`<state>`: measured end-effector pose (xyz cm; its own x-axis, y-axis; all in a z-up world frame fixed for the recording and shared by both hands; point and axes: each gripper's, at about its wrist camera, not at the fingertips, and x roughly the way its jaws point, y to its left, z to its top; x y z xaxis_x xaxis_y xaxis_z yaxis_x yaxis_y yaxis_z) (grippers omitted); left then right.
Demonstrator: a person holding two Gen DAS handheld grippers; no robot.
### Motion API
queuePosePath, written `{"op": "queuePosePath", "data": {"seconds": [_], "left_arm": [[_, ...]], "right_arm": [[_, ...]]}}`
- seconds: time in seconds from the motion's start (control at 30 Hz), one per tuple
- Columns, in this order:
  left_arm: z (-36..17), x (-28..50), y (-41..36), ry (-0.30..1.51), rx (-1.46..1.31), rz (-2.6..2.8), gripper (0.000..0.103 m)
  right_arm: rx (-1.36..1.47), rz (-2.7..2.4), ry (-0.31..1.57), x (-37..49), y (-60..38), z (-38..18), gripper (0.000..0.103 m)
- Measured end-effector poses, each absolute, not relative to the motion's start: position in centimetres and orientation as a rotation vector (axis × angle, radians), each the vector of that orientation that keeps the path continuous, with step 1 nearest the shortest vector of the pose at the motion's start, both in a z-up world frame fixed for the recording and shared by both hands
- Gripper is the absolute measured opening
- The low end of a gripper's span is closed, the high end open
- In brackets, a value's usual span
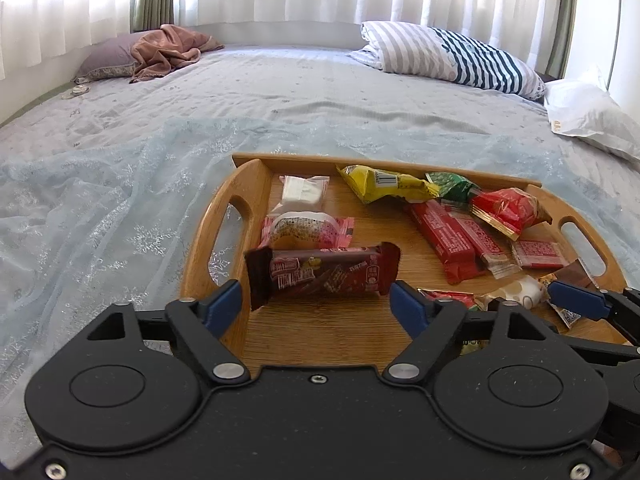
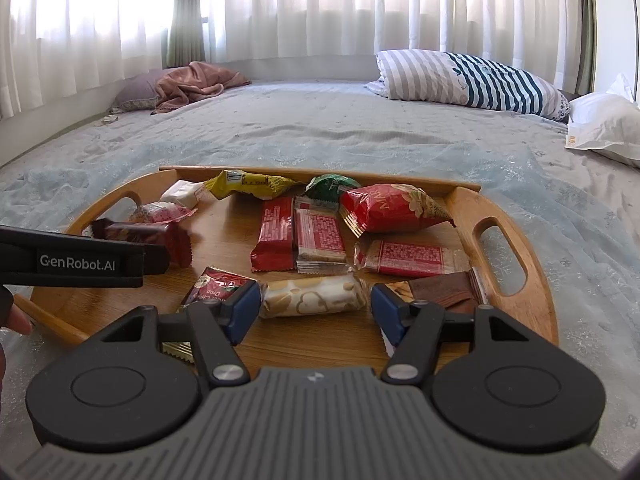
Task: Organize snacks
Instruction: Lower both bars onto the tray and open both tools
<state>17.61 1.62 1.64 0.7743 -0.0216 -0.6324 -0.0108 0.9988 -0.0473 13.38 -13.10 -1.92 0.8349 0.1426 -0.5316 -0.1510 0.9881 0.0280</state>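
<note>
Left claw: your left gripper (image 1: 316, 300) is spread wide, its blue pads either side of the dark brown chocolate bar (image 1: 324, 274) and not touching the wrapper.
Chocolate bar: it lies crosswise on the left part of the wooden tray (image 1: 200, 256), just in front of a pink-wrapped cake (image 1: 306, 228).
Right claw: your right gripper (image 2: 314, 310) is also spread, its pads flanking the cream heart-print bar (image 2: 312, 300); whether the left pad touches the wrapper end, you cannot tell.
Heart-print bar: it lies crosswise at the tray's near middle, with a red drop-candy packet (image 2: 218, 286) just to its left and a brown wrapper (image 2: 444, 286) to its right.
Beyond your claws: two red bars (image 2: 298, 236) lie side by side mid-tray, another red packet (image 2: 408, 258) to their right, a puffy red bag (image 2: 390, 208) behind, and yellow (image 2: 248, 182) and green (image 2: 332, 184) packets against the far rim.
Setting: the tray rests on a sheer pale-blue cloth (image 1: 100, 216) over a bed, with a striped pillow (image 1: 452, 54) far off at the back.
</note>
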Motion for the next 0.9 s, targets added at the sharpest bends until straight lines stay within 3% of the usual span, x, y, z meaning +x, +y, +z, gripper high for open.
{"op": "queuePosePath", "data": {"seconds": [0.43,0.9], "left_arm": [[3.3,16.2,2.1,0.669,-0.059,-0.001,0.099],[4.7,13.8,2.2,0.656,-0.064,-0.003,0.103]], "right_arm": [[-0.014,0.132,0.523,11.9,-13.8,-0.4,0.085],[0.023,0.069,0.496,10.2,-15.4,1.2,0.092]]}}
